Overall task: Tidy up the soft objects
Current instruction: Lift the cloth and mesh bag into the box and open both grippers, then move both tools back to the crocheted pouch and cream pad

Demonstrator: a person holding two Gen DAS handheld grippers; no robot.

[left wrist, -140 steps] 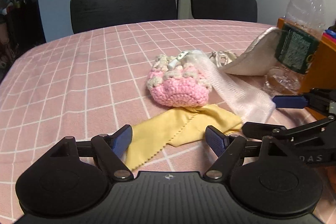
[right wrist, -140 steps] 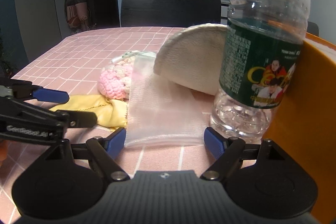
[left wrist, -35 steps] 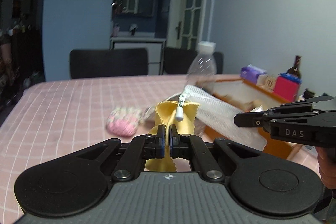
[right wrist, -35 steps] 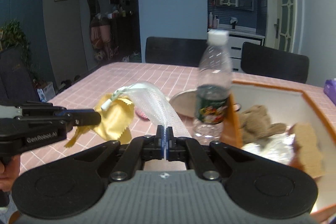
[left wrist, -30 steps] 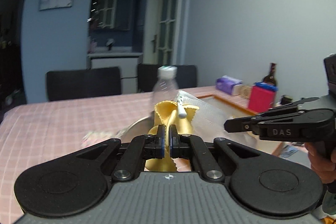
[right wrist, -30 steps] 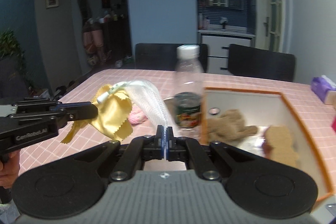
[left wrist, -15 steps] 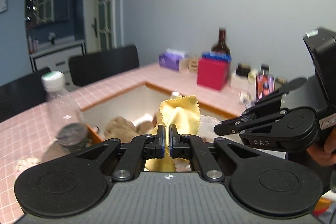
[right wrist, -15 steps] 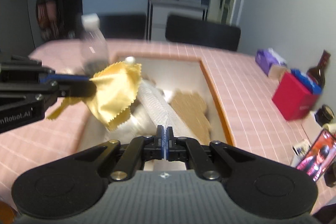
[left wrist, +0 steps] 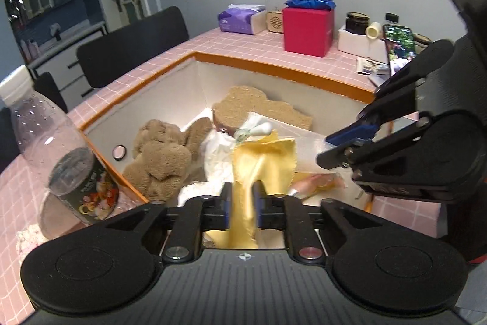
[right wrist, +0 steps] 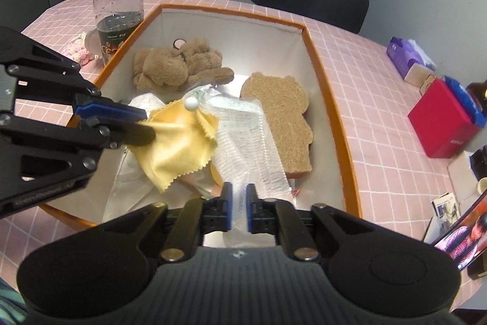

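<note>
Yellow cloth [left wrist: 264, 154]: pinked zigzag edges, crumpled, draped between the parted pads of the left hand-held gripper [left wrist: 242, 204], which has just been opening; it hangs over the box's contents.
Mesh pouch [right wrist: 243, 136]: white, see-through netting with a white toggle bead at its far end, running away from the right hand-held gripper [right wrist: 239, 207], its near end in that gripper's just-opened gap.
Storage box [right wrist: 322, 72]: orange rim, white walls, directly below both grippers.
Plush toy [right wrist: 170, 66]: brown, slumped in the far-left corner.
Bear-shaped pad [right wrist: 283, 114]: tan, flat, right of the pouch.
</note>
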